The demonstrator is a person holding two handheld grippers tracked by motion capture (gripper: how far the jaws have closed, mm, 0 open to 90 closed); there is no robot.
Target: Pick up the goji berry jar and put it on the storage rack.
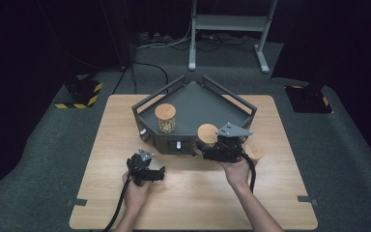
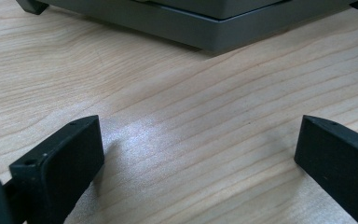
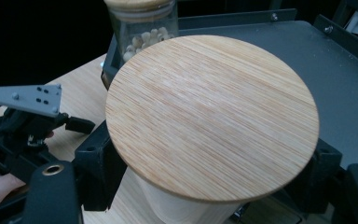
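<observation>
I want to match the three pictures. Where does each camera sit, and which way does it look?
High view: above the person's side, looking forward and down on table; forearms, left gripper, right gripper.
Left gripper view: on the left gripper, low over wood, facing the tray.
Right gripper view: on the right gripper, clamping the jar.
Shared: tray, bean jar.

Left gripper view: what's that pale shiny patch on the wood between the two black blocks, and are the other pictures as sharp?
In the left gripper view that patch is lamp glare on the table; the jaws are soft with nearness. In the right gripper view the jar's wooden lid is crisp, the nut jar behind slightly blurred. The high view is dim, dark around the table's edges.
</observation>
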